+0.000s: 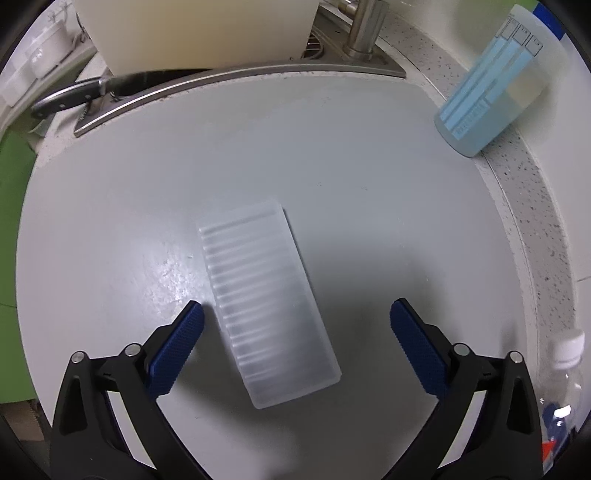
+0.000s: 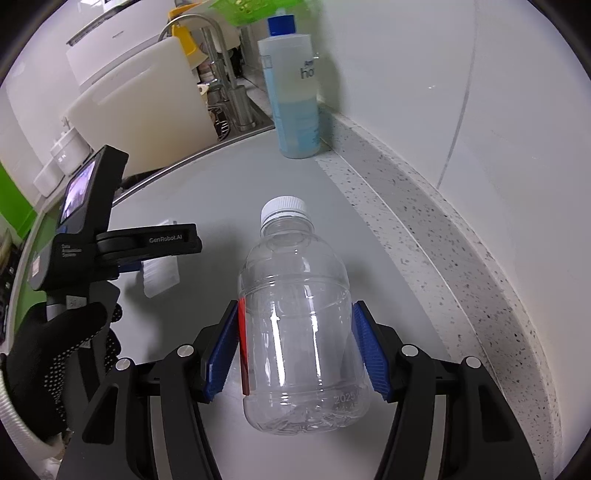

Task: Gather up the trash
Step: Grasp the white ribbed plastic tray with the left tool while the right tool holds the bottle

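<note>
My right tongs point forward and slightly down over the table, closed onto a clear plastic bottle: both blue pads press its sides at mid-body. The bottle stands upright between them, white cap on top, a strip of red label showing against the left pad.

My left tongs look down steeply on the table with the fingers spread wide and nothing held. A translucent ribbed plastic tray lies flat between them, its long axis running away from me and tilted a little to the left. It sits nearer the left pad, whose tip is just beside its edge; I cannot tell whether they touch. The right pad stands well apart from it.

In the right view my gloved left hand grips the handle of the left tongs.

Further out, a blue detergent bottle stands against the wall beside the tap. A white cutting board leans in the sink, and a knife rests on the sink's edge.
</note>
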Demonstrator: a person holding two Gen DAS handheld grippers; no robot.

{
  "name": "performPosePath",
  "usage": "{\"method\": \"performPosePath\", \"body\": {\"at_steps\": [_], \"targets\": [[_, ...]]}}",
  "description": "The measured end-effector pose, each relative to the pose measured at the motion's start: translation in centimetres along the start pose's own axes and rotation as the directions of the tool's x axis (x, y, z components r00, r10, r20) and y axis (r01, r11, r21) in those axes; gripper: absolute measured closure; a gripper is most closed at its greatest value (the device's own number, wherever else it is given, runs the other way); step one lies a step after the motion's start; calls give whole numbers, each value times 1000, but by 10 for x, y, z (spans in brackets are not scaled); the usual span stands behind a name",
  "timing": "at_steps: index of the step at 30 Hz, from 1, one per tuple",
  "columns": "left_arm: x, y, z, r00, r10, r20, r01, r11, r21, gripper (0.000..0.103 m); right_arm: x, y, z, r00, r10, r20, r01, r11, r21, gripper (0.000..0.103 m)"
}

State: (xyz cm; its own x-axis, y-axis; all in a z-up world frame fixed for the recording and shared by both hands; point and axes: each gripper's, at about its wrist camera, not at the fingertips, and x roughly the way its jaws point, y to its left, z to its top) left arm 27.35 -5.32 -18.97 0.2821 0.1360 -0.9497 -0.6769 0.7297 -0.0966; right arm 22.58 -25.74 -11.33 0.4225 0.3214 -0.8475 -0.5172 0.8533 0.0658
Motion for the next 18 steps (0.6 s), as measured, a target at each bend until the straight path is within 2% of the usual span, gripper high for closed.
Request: {"method": "performPosePath", "body": {"at_steps": [1,3,4,9,18], "targets": [[-1,-1,-1,1000,24,7,-24,1000,-1,10,0,-2,-1,1000,1,1,-1,1000,4,44],[-2,-5,-4,997,80,19,-80,997,4,24,0,-4,-2,1000,3,1,-3,1000,8,44],[-3,-5,-5,994,105,29,-105,994,6,27,0,-4,-3,1000,5,1,-5,1000,11,44],[-8,-3,-6,993,106,45,-107,994,18,47,-1,-2,-1,1000,12,9,-12,1000,10,44],[-9,3,-8,997,55,49,-61,989,134,51,-6,15,0,1000,17,16,-17,1000,-3,44]]}}
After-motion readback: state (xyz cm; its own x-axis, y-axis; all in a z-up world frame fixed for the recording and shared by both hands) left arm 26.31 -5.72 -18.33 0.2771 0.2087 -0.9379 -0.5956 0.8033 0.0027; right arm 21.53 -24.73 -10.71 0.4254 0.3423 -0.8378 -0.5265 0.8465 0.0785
